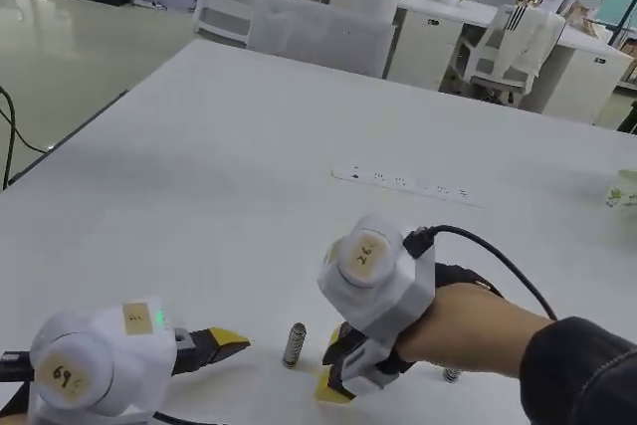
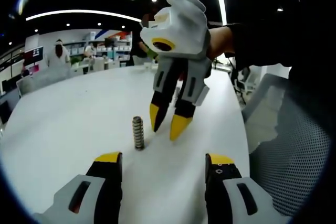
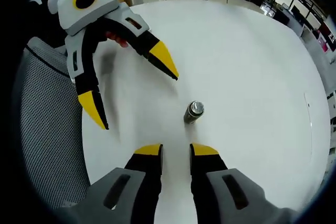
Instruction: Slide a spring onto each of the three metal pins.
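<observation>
1. The spring (image 1: 295,344) stood upright on the white surface (image 1: 249,146), between the two claws. In the right gripper view a metal cap showed at its top, so it seemed to be seated on a pin.
2. The left claw (image 2: 165,158) sat near and to the left, its jaws wide apart and empty.
3. The right claw (image 3: 176,150) pointed down just right of the spring, its jaws narrowly apart with nothing between them.
4. A small coiled piece (image 1: 451,375) lay further right, by the person's wrist; I could not tell what it was.
5. One pin looked done. The next move would call for finding a loose spring, pinching it lightly and lining it up over a bare pin.
</observation>
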`<state>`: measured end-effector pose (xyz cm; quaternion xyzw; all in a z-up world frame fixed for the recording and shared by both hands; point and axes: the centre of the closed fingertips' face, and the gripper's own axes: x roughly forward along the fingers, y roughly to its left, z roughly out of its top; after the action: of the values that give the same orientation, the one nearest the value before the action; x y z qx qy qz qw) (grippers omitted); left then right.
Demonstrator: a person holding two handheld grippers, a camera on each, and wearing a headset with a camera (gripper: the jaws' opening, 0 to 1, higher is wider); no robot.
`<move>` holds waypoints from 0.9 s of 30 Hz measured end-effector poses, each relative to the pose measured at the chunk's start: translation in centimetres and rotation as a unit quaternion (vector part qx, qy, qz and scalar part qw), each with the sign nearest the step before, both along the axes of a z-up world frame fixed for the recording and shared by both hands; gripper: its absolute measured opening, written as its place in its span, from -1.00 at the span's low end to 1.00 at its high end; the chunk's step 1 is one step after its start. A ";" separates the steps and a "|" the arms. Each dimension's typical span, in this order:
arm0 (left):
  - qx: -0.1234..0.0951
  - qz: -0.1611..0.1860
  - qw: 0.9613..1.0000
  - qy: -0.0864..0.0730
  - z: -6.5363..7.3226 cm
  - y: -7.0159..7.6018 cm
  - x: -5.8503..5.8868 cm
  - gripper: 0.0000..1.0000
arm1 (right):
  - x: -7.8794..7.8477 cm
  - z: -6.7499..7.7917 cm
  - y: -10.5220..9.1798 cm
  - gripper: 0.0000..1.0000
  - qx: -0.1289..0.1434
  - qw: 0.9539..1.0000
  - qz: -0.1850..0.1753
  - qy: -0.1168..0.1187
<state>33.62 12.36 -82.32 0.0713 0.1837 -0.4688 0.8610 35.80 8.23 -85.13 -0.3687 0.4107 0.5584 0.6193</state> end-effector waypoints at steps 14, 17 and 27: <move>-0.002 0.002 1.000 -0.002 0.3 -0.1 -0.1 0.25 | -1.7 1.7 -2.4 -0.61 0.060 0.997 -0.054 0.000; -0.001 0.001 1.000 -0.002 0.4 -0.2 -0.1 0.26 | -2.1 2.1 -3.2 -0.60 0.075 0.995 -0.069 0.002; 0.000 0.004 1.000 -0.002 0.5 -0.1 -0.2 0.29 | -2.7 2.0 -6.6 -0.57 0.088 0.990 -0.111 -0.002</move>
<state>33.43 12.25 -81.79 0.0716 0.1826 -0.4654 0.8631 33.12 1.64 -83.10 -0.2662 0.3976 0.5197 0.7078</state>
